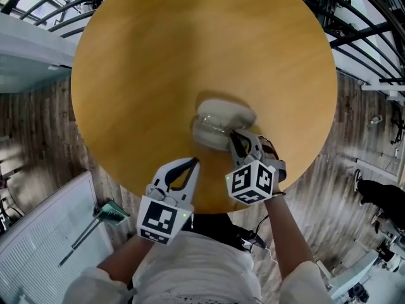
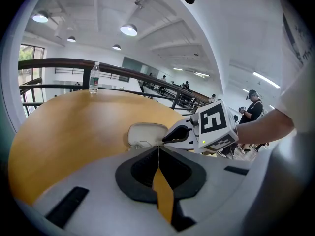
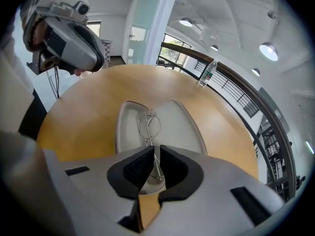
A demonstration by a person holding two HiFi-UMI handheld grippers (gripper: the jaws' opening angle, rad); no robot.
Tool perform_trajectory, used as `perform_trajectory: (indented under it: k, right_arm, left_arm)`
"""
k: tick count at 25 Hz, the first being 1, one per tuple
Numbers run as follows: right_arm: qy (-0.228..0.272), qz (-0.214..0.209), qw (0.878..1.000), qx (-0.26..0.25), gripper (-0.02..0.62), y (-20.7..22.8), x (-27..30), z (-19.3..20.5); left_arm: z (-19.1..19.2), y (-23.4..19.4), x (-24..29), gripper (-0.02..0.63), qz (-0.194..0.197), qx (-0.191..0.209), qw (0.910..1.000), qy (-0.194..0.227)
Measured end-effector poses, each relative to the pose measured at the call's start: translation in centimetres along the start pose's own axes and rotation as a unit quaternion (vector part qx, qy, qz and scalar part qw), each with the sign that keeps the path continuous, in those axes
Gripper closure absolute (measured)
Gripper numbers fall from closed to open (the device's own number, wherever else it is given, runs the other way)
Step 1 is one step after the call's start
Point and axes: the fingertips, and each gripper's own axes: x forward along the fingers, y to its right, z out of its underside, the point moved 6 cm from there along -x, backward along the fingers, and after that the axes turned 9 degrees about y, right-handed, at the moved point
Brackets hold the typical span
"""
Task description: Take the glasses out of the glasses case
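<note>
While the glasses case [image 3: 184, 124] lies open on the table [image 1: 158, 56], I note the right gripper [image 3: 156, 154] pinched on the wire frame of the glasses [image 3: 149, 124] inside it, evidently for lifting. Left gripper [image 2: 158, 149] hangs beside, jaws together and empty, presumably on standby.

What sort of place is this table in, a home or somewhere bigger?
Probably a large open hall in a public or office building, perhaps an upper gallery. A high white ceiling carries round lamps, a dark railing runs behind the round wooden table, and several people stand far off.
</note>
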Motion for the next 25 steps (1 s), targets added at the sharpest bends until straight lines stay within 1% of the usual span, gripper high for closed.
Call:
perform_trajectory:
  k: [1,2,3,8,11,17,22,25]
  right_arm:
    - [-0.004,-0.004,1.000,-0.004,0.557,0.0,0.2,0.0]
    - [-0.009,-0.009,1.000,-0.006,0.515,0.0,0.3,0.1]
    - [-0.013,-0.014,1.000,-0.008,0.505,0.0,0.5,0.1]
    - [-0.038,-0.035,0.998,-0.038,0.508,-0.2,1.2,0.3]
    - [-0.049,-0.044,0.997,-0.047,0.515,-0.1,1.4,0.3]
    - [-0.066,-0.050,0.995,-0.063,0.535,-0.2,1.8,0.5]
    - [-0.082,-0.062,0.990,-0.101,0.552,-0.7,2.5,0.2]
    - [-0.085,-0.069,0.989,-0.100,0.560,-0.7,2.6,0.2]
  left_arm:
    - [0.0,-0.1,0.0,0.581,0.000,-0.001,1.0000,0.000]
    - [0.1,-0.1,0.0,0.581,-0.001,-0.002,1.0000,0.001]
    - [0.1,-0.2,0.0,0.581,-0.001,-0.003,1.0000,0.001]
    - [0.0,-0.3,0.2,0.581,0.000,-0.007,1.0000,0.004]
    - [-0.2,-0.3,0.1,0.581,-0.002,-0.007,1.0000,0.004]
    - [-0.2,-0.3,0.1,0.581,-0.004,-0.016,0.9998,0.008]
    - [0.0,-0.6,-0.1,0.581,-0.005,-0.017,0.9998,0.009]
    - [0.0,-0.7,-0.1,0.581,-0.006,-0.018,0.9998,0.008]
